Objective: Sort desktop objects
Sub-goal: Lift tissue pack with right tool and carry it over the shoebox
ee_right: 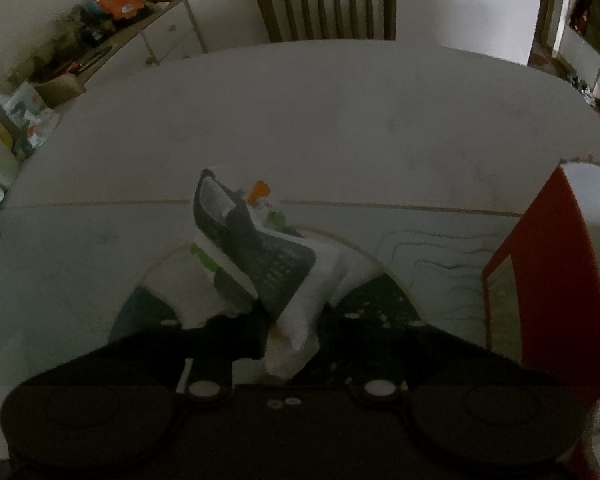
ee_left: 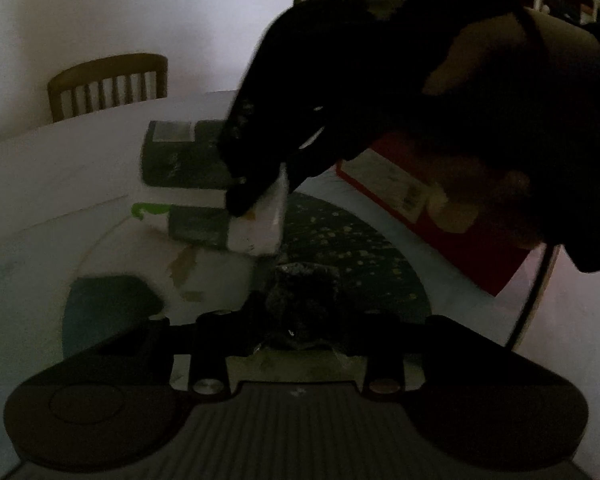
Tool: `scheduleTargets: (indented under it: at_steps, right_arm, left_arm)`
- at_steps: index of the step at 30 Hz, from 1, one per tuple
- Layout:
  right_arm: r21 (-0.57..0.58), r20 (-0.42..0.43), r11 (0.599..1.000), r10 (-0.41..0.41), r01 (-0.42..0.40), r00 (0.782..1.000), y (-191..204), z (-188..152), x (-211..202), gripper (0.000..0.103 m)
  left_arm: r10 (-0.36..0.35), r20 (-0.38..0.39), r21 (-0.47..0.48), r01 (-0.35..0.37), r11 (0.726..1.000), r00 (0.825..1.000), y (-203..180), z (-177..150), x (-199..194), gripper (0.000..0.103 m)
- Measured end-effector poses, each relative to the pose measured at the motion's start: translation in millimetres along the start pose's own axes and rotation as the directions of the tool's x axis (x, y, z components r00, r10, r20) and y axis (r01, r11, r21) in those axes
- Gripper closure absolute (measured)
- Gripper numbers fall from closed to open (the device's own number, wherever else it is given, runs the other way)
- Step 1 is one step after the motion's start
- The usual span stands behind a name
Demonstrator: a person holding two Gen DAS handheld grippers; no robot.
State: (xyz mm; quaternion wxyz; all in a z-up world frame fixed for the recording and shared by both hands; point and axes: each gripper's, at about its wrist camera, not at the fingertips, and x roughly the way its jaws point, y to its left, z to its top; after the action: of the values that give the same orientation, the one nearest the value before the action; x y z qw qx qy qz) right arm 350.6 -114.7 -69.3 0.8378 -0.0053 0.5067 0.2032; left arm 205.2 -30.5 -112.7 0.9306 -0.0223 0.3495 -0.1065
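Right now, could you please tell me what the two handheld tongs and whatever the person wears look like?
Both tools are black. The left tongs sit on a wide body with rounded ends, a ribbed grey panel in the middle and two round silver bolts. The right tongs have the same rounded black body and two pale round bolts. The left view shows the right tool as a dark tapering shape, with a thin dark strap above it.

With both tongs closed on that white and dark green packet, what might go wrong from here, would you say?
1. The right tongs pinch only a crumpled white corner of the packet; it may tear or slip.
2. The left tongs grip another part, so pulling apart could rip it.
3. The red box stands close on the right and could be knocked.
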Motion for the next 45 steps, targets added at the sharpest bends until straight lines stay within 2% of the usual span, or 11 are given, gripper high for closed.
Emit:
scheduleTargets:
  at_steps: [13, 26, 39, 45]
  right_arm:
    - [-0.031, 0.038, 0.999, 0.014, -0.012, 0.999, 5.6, -11.9, -34.6, 0.086]
    - [-0.001, 0.103, 0.998, 0.060, -0.060, 0.993, 2.3, -26.1, -88.9, 0.086]
    - [0.016, 0.153, 0.995, 0.091, -0.095, 0.984, -20.8, -38.1, -141.4, 0.086]
    - [0.033, 0.180, 0.996, 0.072, -0.079, 0.981, -40.4, -48.3, -162.5, 0.086]
  left_arm:
    - [0.049, 0.014, -0.067, -0.048, 0.997, 0.999, 9.4, 2.9, -24.1, 0.068]
    - [0.055, 0.055, -0.089, -0.050, 0.995, 0.997, -3.2, 23.2, -65.8, 0.068]
    - [0.058, 0.093, -0.093, -0.049, 0.994, 0.994, -20.2, 57.3, -100.5, 0.068]
    - [0.050, 0.110, -0.074, -0.042, 0.996, 0.993, -34.7, 67.1, -103.0, 0.068]
